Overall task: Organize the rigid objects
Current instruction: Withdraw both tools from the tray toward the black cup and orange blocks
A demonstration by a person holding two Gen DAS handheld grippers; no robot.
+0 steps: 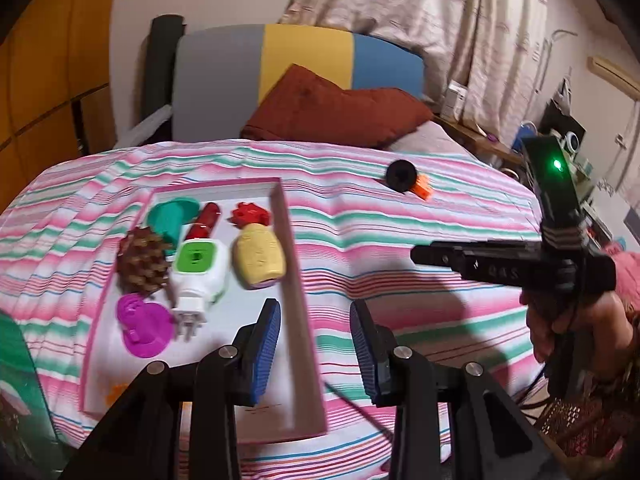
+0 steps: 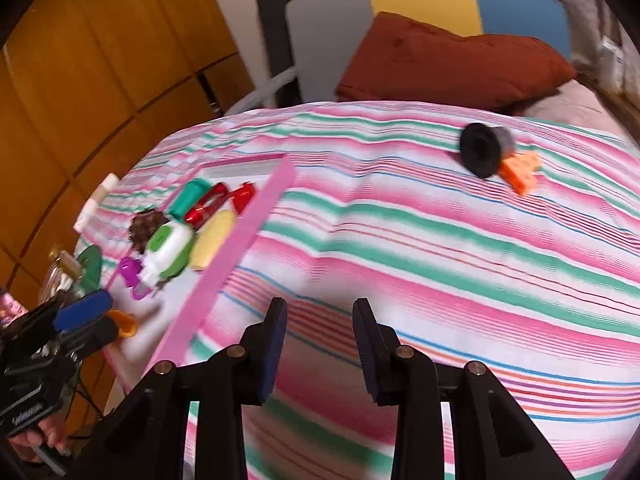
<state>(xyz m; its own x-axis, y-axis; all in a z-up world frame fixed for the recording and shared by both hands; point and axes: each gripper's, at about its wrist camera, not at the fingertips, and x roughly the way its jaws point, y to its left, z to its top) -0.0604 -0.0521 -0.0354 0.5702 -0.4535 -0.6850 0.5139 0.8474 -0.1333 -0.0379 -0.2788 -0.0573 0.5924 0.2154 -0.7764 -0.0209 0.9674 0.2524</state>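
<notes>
While both pairs of fingers stand spread and empty, the left gripper (image 1: 314,344) hangs over the pink tray (image 1: 298,272) of toys; farther up the striped bed (image 1: 400,232) lie a black cylinder (image 1: 401,176) and orange piece (image 1: 423,187). No legible writing.

Both grippers: black frames, round silver screws at the finger pivots, ribbed blue pads (image 1: 266,344). Right gripper (image 1: 416,254) body black with pale lettering; a green light glows on its upright block. Dark patterned sleeve (image 1: 592,412) beneath it.
</notes>
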